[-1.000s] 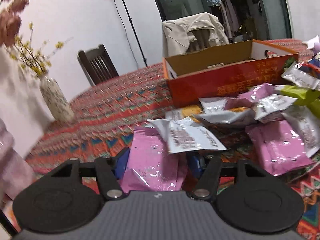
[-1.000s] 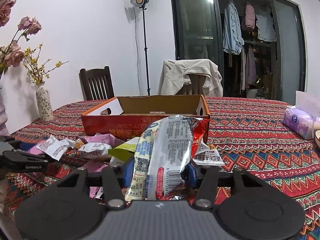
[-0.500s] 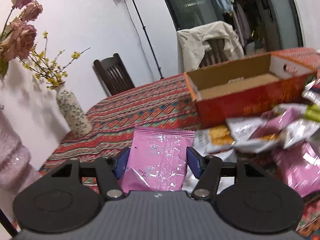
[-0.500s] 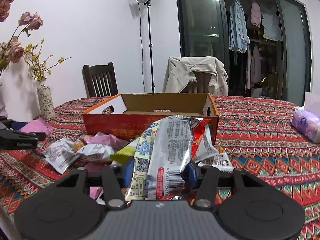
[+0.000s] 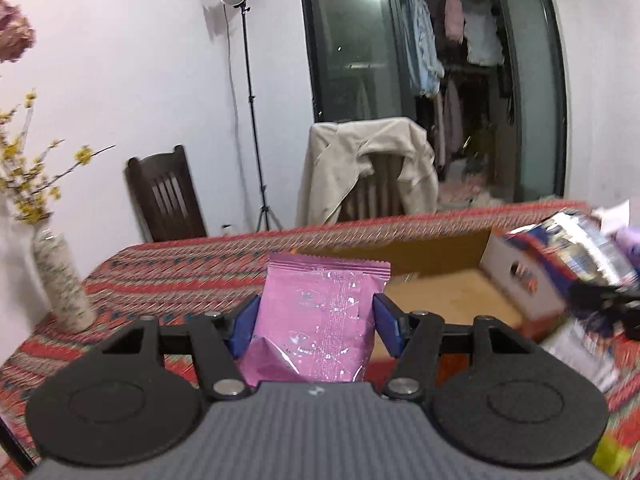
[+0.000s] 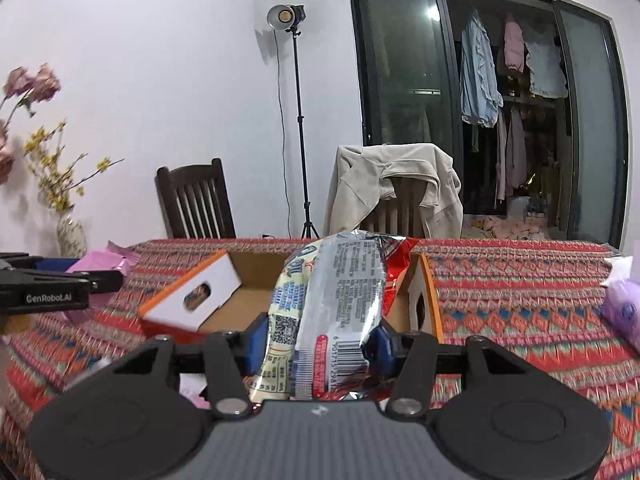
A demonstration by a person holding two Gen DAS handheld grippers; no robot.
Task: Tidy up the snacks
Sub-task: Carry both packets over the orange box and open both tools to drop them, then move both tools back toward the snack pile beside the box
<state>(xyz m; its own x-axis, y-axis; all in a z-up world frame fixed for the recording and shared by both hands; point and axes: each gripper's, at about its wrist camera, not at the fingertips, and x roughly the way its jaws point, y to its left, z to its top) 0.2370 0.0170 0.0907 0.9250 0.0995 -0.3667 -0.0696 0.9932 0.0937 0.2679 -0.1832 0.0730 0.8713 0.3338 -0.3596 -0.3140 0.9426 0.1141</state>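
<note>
Two grippers each carried a snack above the table. The left gripper (image 5: pixel 315 326) clenched a pink packet (image 5: pixel 320 320) between its blue pads, the packet standing upright with its crimped top edge uppermost and its long axis running away from the camera. The right gripper (image 6: pixel 318 338) grasped a bundle of packets (image 6: pixel 332 304), a silver one in front with a yellow-and-white one and a red one against it; their long axes also ran up and away, barcode end nearest the camera.

Ahead of both lay the open cardboard box (image 6: pixel 236 304), orange outside, its brown floor bare in the parts that showed. Its white end flaps with hand holes leaned outward, and the held bundle stood over its near rim. In the right wrist view the left gripper (image 6: pixel 60 284) showed at the left edge, beside the box's left flap, with open cloth between them.

The table (image 6: pixel 520 300) wore a red patterned cloth. A flower vase (image 5: pixel 62 284) stood near its left edge and a purple tissue pack (image 6: pixel 622 308) near its right. Behind stood a dark wooden chair (image 6: pixel 194 204), a chair draped with a beige jacket (image 6: pixel 392 184), a light stand (image 6: pixel 298 120) and a glass-fronted wardrobe (image 6: pixel 500 100).
</note>
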